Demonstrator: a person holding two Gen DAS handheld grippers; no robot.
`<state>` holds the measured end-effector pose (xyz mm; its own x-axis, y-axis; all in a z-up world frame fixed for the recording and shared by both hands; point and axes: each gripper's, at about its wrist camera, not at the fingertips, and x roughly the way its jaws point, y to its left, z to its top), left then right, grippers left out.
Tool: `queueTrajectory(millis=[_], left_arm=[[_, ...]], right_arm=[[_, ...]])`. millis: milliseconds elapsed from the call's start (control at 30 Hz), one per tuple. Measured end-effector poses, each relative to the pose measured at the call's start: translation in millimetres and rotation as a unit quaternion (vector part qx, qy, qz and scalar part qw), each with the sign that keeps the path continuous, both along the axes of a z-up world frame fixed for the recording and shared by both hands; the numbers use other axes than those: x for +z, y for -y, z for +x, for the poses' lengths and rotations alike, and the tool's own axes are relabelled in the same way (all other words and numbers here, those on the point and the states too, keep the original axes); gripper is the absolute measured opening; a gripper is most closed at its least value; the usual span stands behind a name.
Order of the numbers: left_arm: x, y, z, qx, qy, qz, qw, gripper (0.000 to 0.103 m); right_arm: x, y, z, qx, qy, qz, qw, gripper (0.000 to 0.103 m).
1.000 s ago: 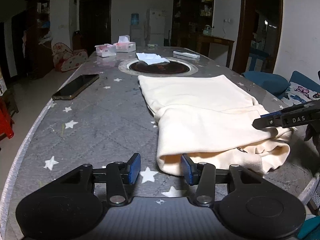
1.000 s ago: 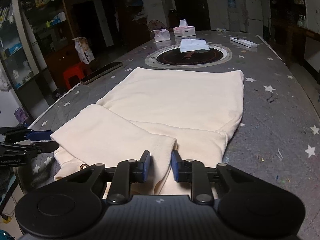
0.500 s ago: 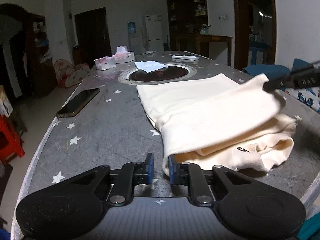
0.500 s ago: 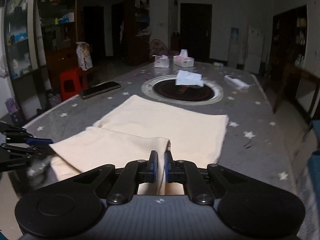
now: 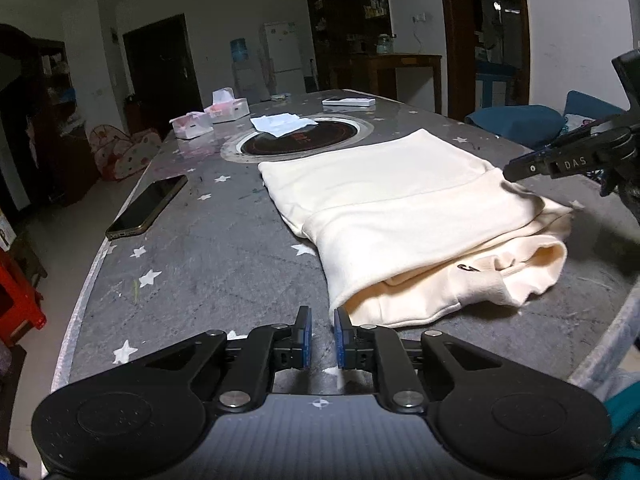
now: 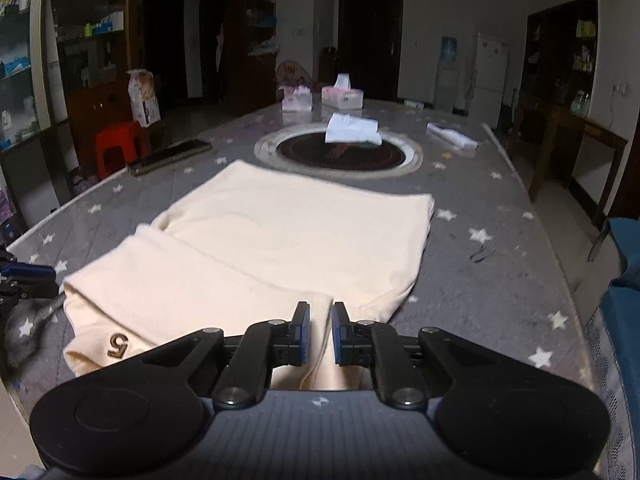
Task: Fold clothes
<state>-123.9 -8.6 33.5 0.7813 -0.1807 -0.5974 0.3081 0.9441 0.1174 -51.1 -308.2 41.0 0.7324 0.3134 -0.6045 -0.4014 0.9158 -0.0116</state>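
- A second ago my left fingers (image 5: 305, 334) stood wide apart at the near corner of the cream garment (image 5: 380, 184). Half a second ago both pairs were pinched on the cloth and carrying a raised flap.
- Now the flap (image 5: 420, 236) is down. It lies as a flat band across the garment's near half, with its fold line running from side to side.
- My left fingers are drawn nearly together with a slim gap, and I see only the bench (image 5: 220, 256) through it. They hold nothing, and the garment's corner sits just beside the right-hand pad.
- My right fingers (image 6: 302, 334) show a slightly wider gap than half a second ago. Cloth fills that gap from behind, so I cannot tell whether an edge is still nipped.
- The garment rests on the bench, near edge towards me and far edge just short of the round inset (image 6: 338, 154).
- My reading is that this fold has landed. The layers underneath bulge out loosely at the near end (image 5: 500, 280) — they look like they need tidying or another fold before the piece counts as neat.
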Motion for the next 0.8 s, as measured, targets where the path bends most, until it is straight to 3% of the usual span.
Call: queueTrajectory(millis=[100,500,633,800], left_arm=[[13,-2,4,0.001,0.010,-0.012,0.9999,0.014],[16,42,77,-0.038,0.014,-0.040,0.9984,0.014],[0,45,97,-0.028,-0.004,-0.029,0.9992,0.015],[-4,41,95,-0.024,-0.008,-0.025,0.9994,0.018]], right_arm=[[4,1,-2,0.007,0.005,0.005,1.000,0.010],[-8,-15,14,0.037,-0.005,0.018,0.999,0.012],[-17,-13,25,0.030,-0.014,0.019,0.999,0.012],[-19,-7,21,0.033,-0.016,0.020,0.999,0.013]])
